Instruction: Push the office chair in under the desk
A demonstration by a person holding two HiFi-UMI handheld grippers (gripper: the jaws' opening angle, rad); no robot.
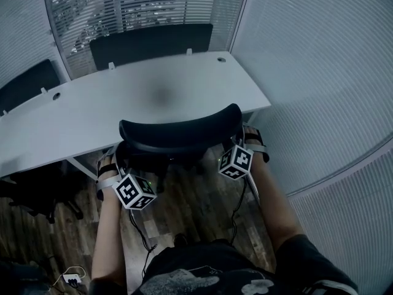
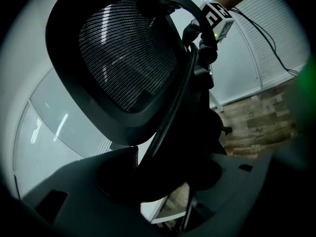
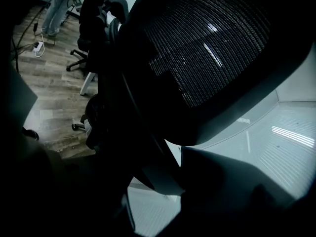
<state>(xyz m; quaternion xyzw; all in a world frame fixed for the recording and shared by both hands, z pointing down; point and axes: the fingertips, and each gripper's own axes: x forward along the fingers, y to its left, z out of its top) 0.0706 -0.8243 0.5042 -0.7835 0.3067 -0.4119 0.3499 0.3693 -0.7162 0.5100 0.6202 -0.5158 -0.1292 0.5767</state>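
The person's dark shirt (image 1: 202,275) fills the bottom of the head view, with both forearms reaching up the frame from it. The left gripper (image 1: 126,176) sits at lower centre-left and the right gripper (image 1: 238,154) at centre-right, each at one side of the chair (image 1: 178,134). The chair stands in the middle of the frame, and the curved top rim of its back lies right at the near edge of the white worktop (image 1: 123,103); its seat is hidden. In the left gripper view the jaws stand wide and clasp the dark frame bar behind the mesh back (image 2: 123,58). In the right gripper view the jaws likewise grasp a bar of the chair's frame. Wood-look floor (image 1: 202,208) shows under the arms. Two more dark chairs (image 1: 150,42) stand at the worktop's far side, top and upper left.
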